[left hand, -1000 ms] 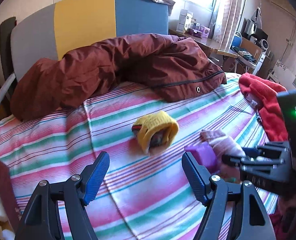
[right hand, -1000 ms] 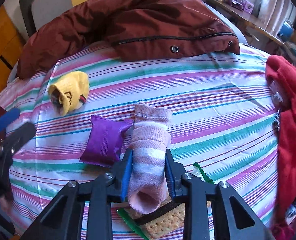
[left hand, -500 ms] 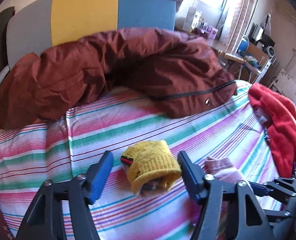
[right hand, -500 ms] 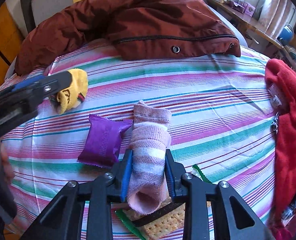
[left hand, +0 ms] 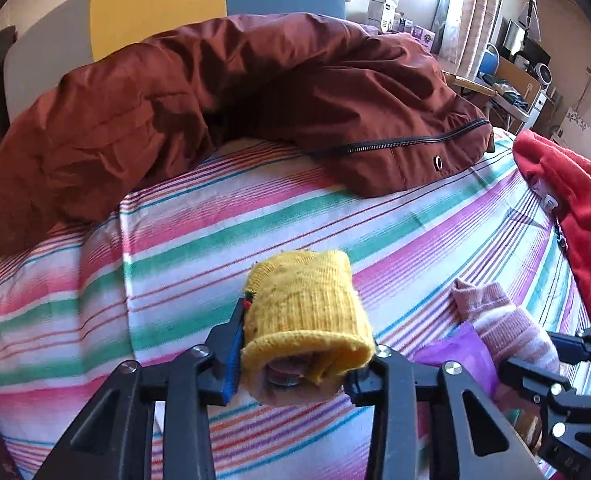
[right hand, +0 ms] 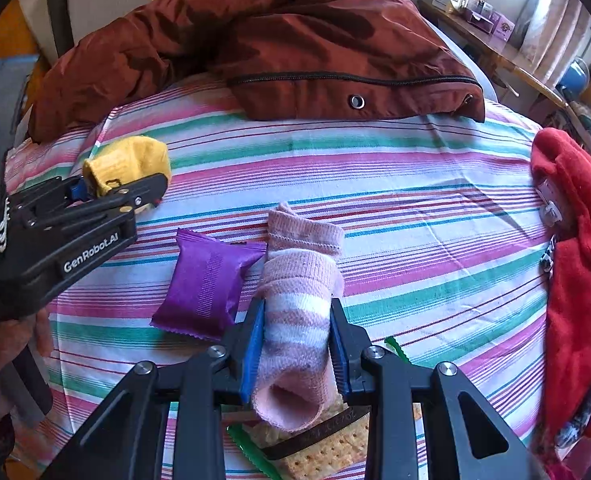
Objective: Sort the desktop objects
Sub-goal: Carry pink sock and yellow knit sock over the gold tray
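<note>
A rolled yellow sock [left hand: 307, 312] lies on the striped cloth [left hand: 223, 220], and my left gripper [left hand: 299, 360] is closing on it, blue pads pressing both its sides. The right wrist view shows the same grip, with the left gripper [right hand: 115, 190] at the left on the yellow sock [right hand: 127, 164]. My right gripper [right hand: 295, 332] is shut on a rolled pink-and-white striped sock [right hand: 299, 280], which still rests low over the cloth. A purple snack packet [right hand: 207, 284] lies just left of the pink sock, touching it.
A brown-red jacket [right hand: 279, 40] is heaped across the far side. A red garment [right hand: 575, 240] lies along the right edge. A clear pack of crackers [right hand: 323, 452] with green trim sits under the right gripper. A hand [right hand: 11, 344] holds the left gripper.
The left gripper moved forward and down over the yellow sock and closed on it from wide open. The right gripper kept still, shut on the pink sock.
</note>
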